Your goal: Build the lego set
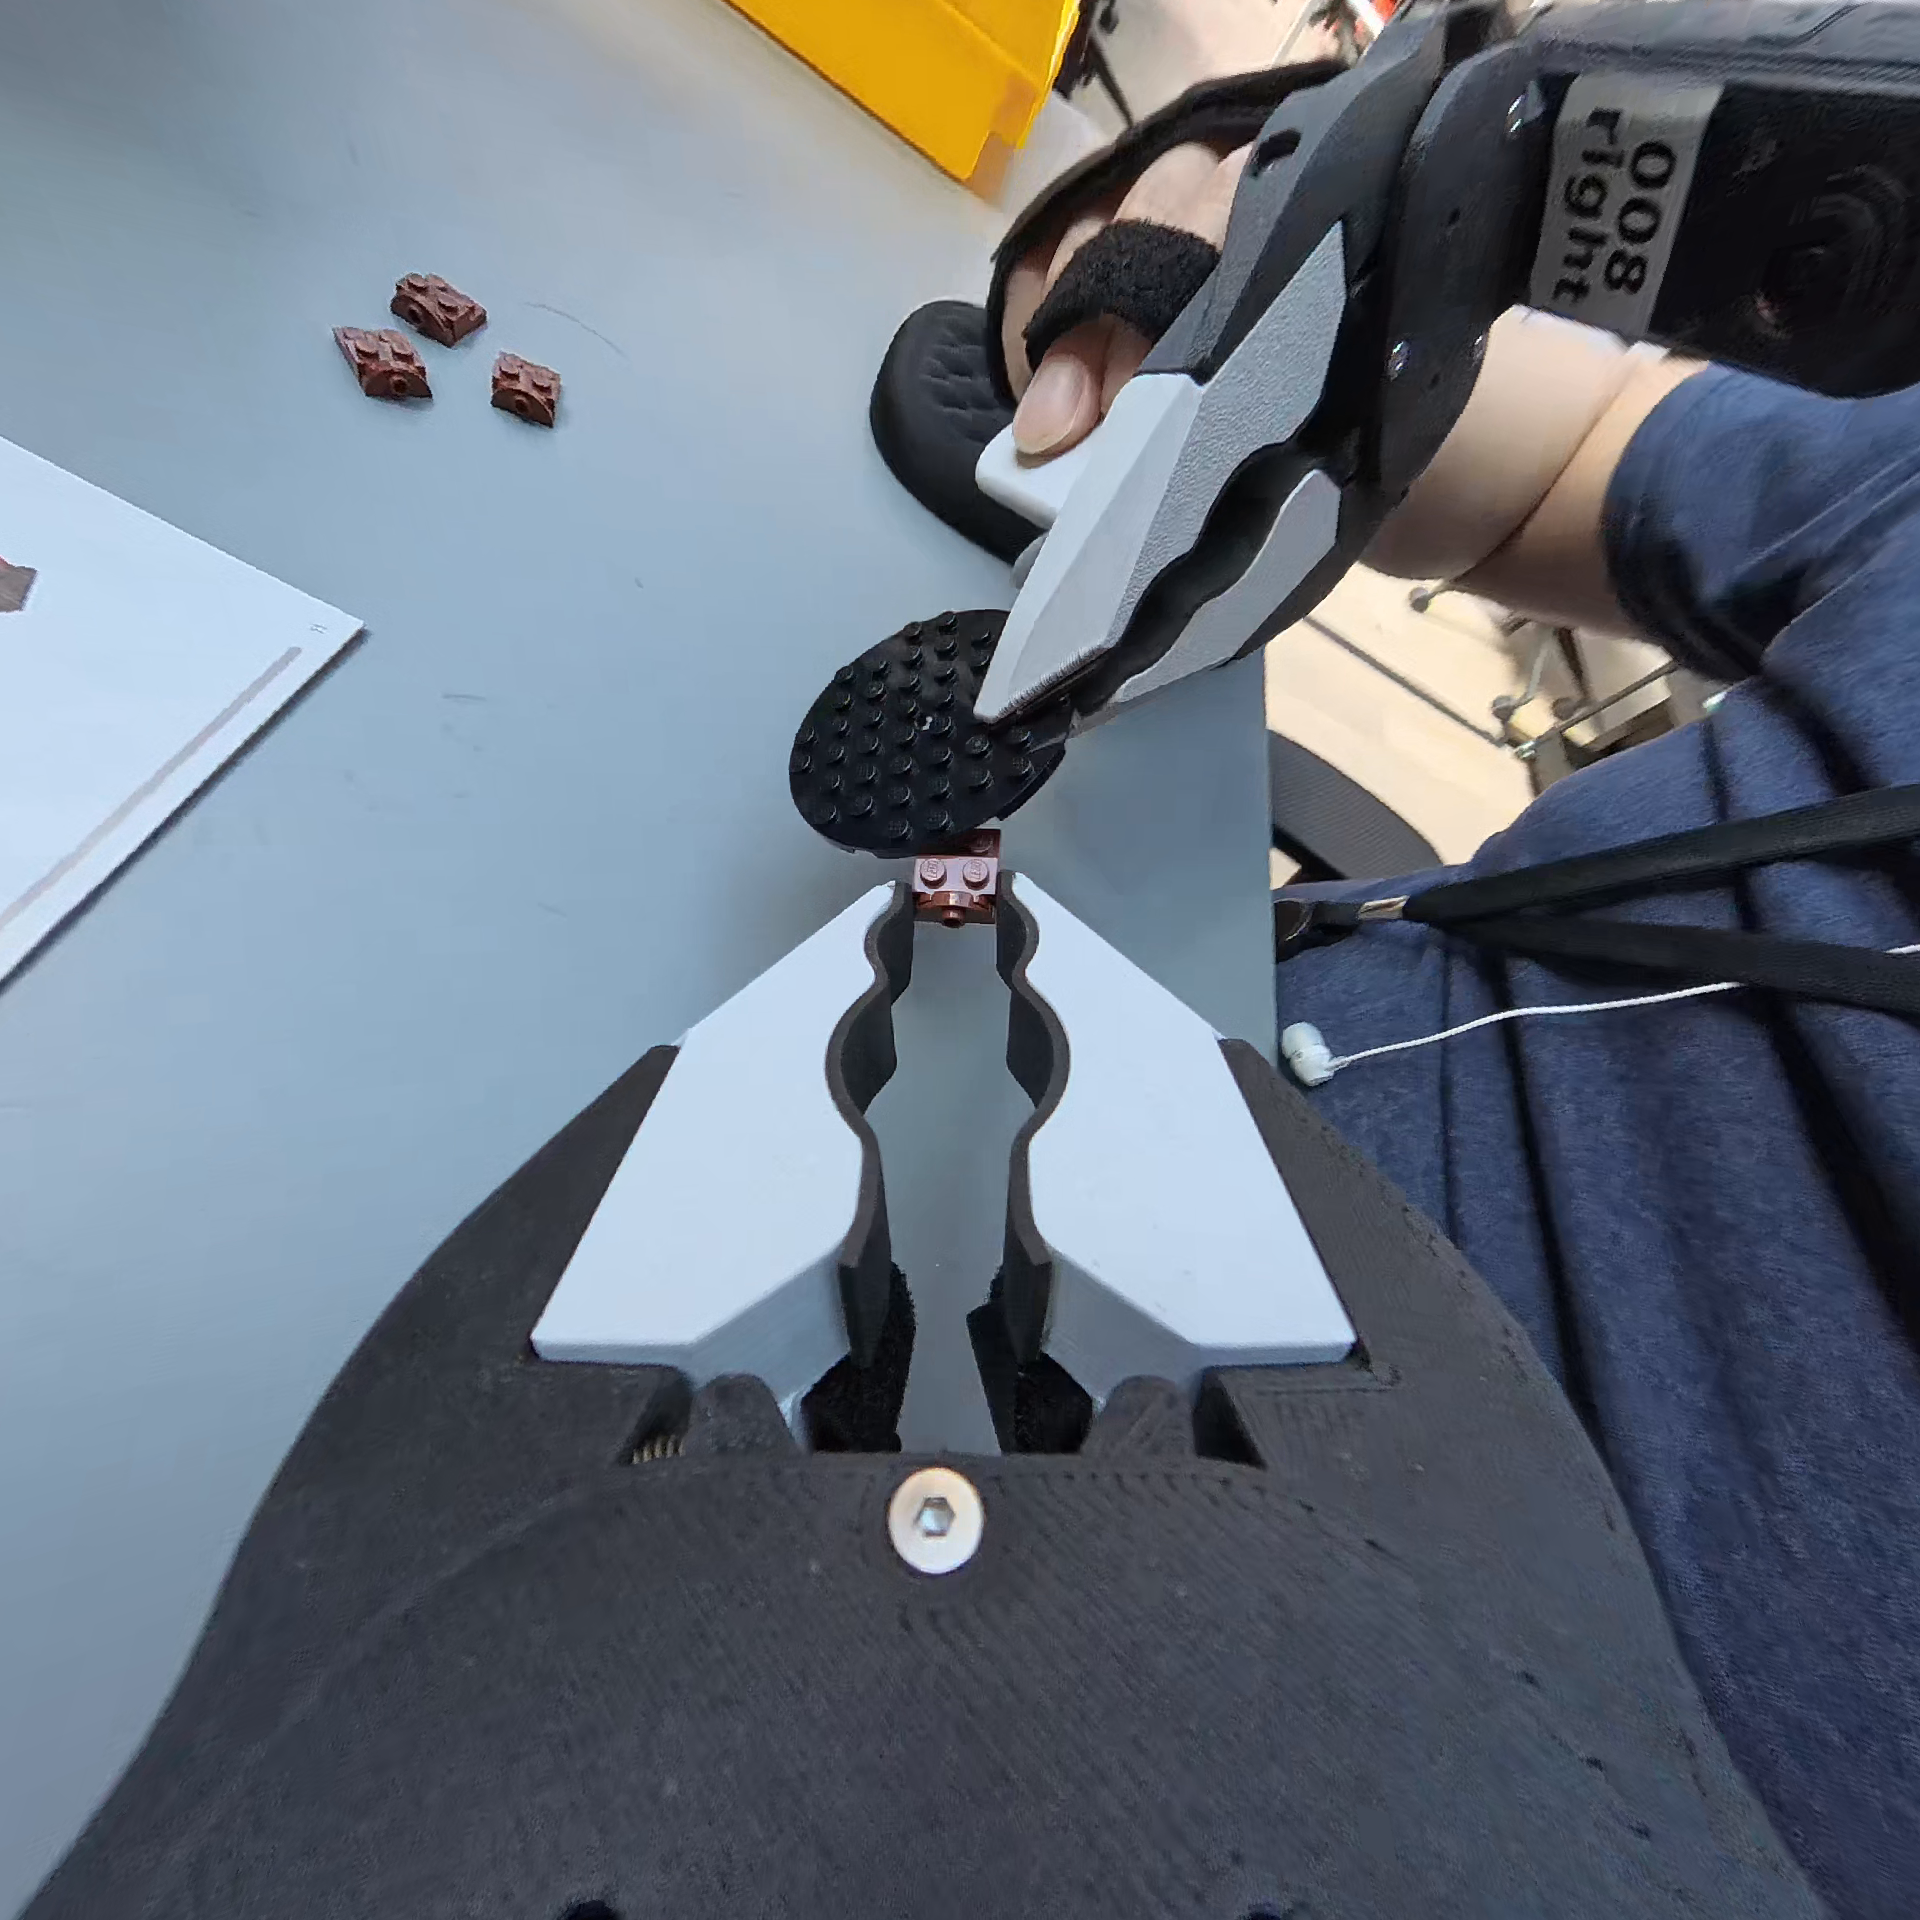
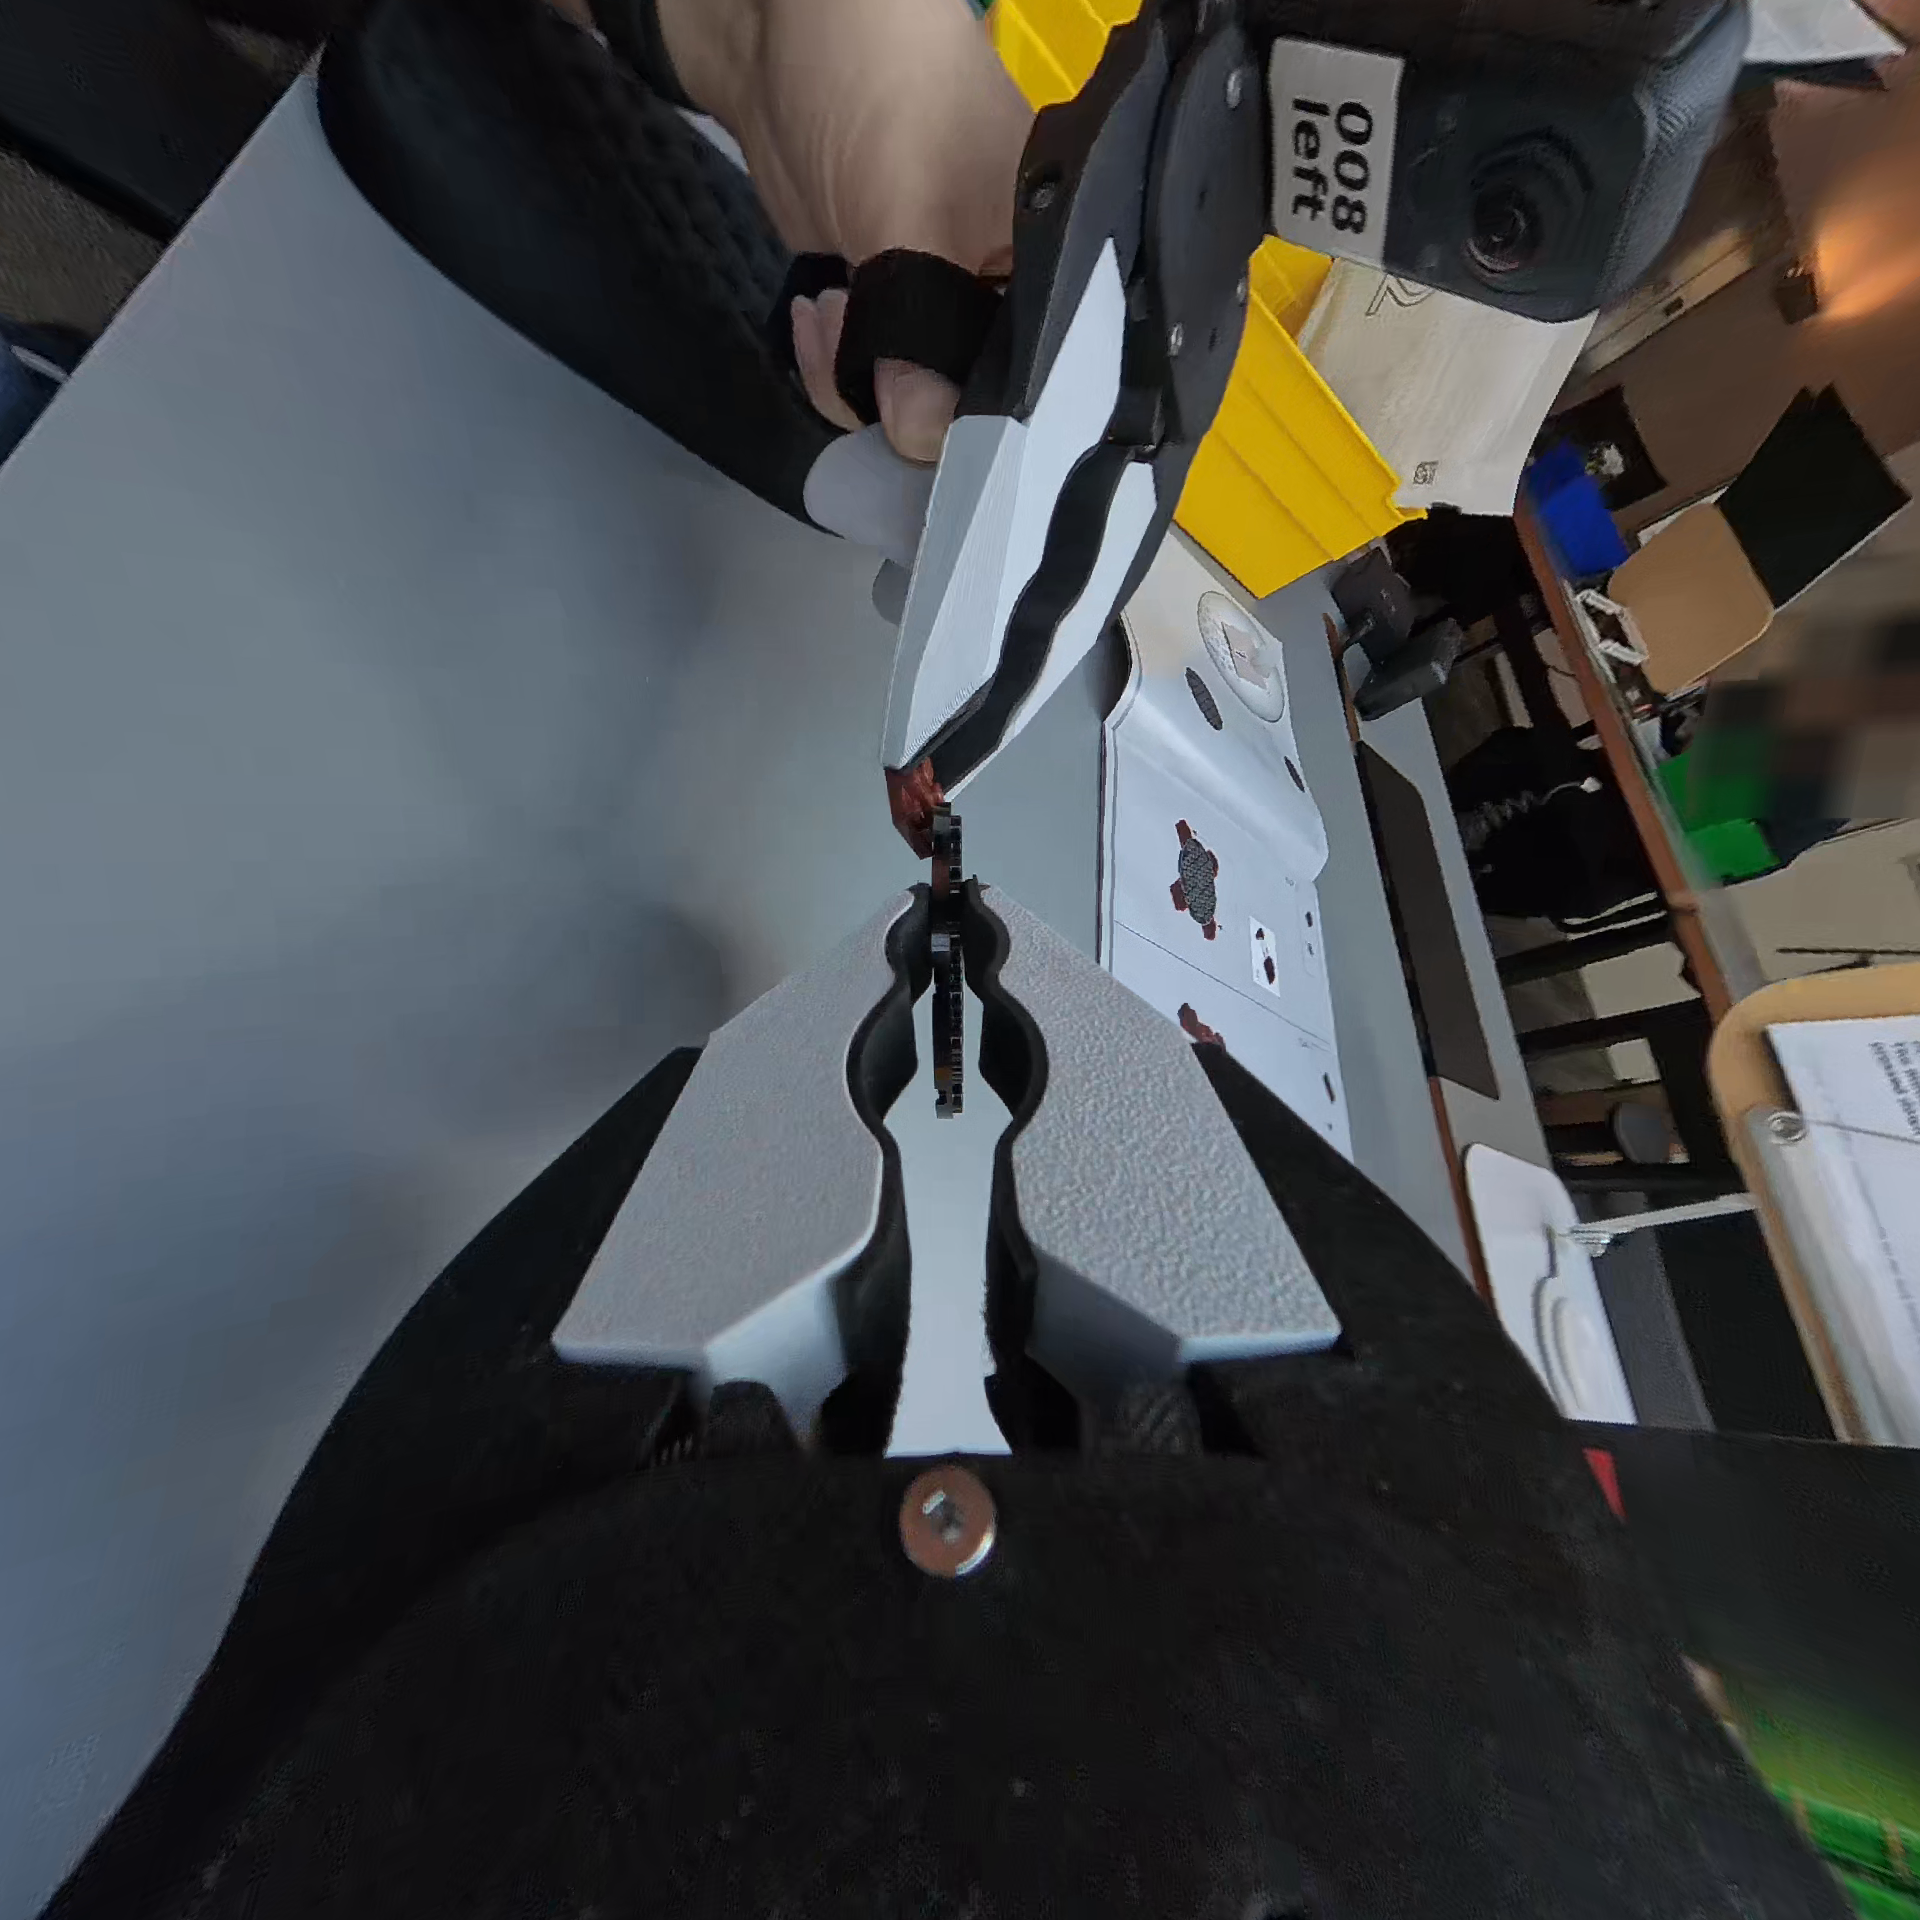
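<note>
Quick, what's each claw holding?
Left claw: shut on the small brown brick.
Right claw: shut on the round black plate.

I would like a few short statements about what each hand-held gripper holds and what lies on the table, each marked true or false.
1. The left hand-held gripper is shut on a small brown piece. True.
2. The right hand-held gripper holds a yellow brick. False: it grips a black round plate by its rim.
3. Three brown pieces lie loose on the table. True.
4. The black round plate lies flat on the table. False: it is held up in the air.
5. The instruction sheet lies on the table. True.
6. The yellow bin stands between the two grippers. False: it stands at the table's far side.
</note>
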### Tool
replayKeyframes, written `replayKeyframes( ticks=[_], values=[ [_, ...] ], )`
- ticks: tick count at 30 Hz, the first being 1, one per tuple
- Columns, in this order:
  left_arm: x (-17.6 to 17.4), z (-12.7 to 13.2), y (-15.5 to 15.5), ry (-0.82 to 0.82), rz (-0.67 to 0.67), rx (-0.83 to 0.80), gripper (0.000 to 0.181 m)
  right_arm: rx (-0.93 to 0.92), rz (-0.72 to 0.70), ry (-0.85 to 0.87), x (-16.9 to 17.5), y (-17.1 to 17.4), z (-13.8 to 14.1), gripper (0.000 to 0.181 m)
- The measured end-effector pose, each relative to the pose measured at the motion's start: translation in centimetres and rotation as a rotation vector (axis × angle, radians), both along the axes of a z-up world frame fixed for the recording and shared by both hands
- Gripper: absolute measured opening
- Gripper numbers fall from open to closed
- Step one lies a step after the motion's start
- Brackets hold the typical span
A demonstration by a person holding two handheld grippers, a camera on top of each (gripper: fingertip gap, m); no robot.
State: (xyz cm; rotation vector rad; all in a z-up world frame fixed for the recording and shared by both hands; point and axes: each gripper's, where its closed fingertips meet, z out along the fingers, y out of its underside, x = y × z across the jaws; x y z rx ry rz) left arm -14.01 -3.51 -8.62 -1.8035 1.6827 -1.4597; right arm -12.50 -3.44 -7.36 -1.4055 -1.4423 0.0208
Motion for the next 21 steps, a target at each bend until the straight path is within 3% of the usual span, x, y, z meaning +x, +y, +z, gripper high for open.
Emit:
replayKeyframes(
  ticks=[6,10,15,21],
  values=[
    [0.0,2.3,0.6,-0.043,0.03,-0.349,0.014,-0.334,-0.054,0.229,0.2,0.8,1.7,0.003],
    [-0.1,1.9,0.7,-0.02,0.038,-0.457,0.014,-0.551,-0.073,0.329,0.3,1.1,1.7,0.003],
    [0.0,1.4,0.8,0.034,0.046,-0.549,0.014,-0.639,-0.071,0.297,0.4,1.2,1.0,0.004],
    [0.0,2.0,0.5,0.055,0.007,-0.769,0.014,-0.757,-0.055,0.265,0.3,0.9,1.1,0.004]
  ],
)
